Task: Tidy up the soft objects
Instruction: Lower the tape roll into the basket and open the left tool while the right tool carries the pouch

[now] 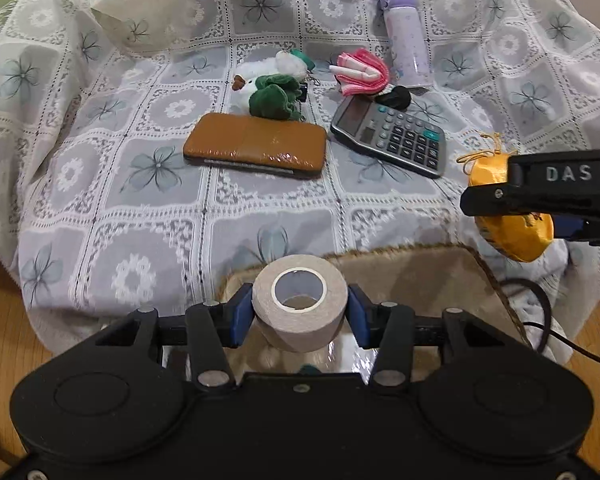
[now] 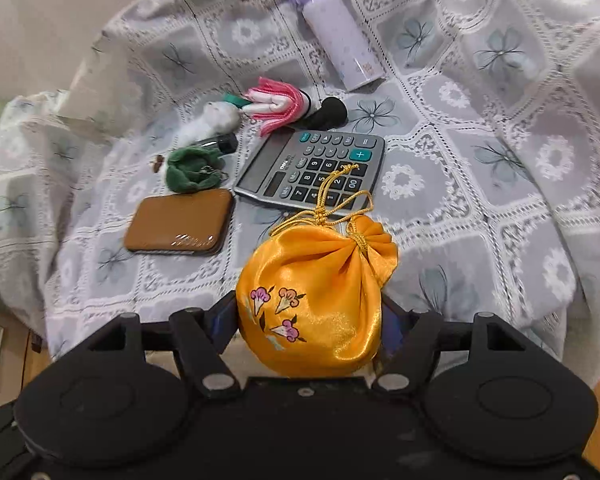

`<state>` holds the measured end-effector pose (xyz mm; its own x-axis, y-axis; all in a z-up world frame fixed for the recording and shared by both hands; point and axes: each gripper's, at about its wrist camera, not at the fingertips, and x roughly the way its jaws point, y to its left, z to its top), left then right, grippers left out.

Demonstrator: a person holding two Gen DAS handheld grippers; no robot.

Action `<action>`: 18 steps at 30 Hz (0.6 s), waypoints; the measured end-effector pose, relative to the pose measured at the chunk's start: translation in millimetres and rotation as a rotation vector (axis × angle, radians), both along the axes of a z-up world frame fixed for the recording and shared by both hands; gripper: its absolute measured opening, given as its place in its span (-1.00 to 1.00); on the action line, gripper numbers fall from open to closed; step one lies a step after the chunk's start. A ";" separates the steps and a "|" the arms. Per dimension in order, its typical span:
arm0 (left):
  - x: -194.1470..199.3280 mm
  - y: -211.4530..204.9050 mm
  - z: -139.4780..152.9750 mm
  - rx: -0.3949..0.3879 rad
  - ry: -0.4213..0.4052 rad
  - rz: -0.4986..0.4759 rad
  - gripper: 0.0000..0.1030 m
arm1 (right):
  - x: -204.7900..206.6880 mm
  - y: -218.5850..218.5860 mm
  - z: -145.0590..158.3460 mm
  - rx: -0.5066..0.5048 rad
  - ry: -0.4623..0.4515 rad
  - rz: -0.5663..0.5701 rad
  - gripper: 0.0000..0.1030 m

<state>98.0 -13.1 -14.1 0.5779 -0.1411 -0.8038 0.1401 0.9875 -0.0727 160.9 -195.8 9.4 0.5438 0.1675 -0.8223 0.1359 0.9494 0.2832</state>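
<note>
light: soft, even, indoor | glare: brown case (image 1: 256, 145) sheen | shadows: faint | blur: right view upper edges smeared | distortion: fisheye bending corners

Both tools are matte black plastic. The left gripper (image 1: 300, 314) has a broad body with two round, shallow-dished lobes, angled link arms pinned with silver screws and rivets, and blue pads on the inner faces of its fingers (image 1: 242, 312). The right gripper (image 2: 308, 320) is built the same way: twin round lobes, silver pivot pins, dark blue pads. Seen from the side in the left view, it carries raised grey letters "DAS" and one small screw.
</note>
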 end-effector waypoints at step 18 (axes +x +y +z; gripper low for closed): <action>-67.3 -15.8 -0.4 0.019 0.051 0.040 -0.07 | -123.6 -4.5 28.3 0.022 -0.150 0.017 0.35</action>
<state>30.8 -28.8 -14.4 0.5409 -0.1028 -0.8348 0.0967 0.9935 -0.0597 37.3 -200.3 37.7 0.6572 0.1945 -0.7282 0.0745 0.9446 0.3195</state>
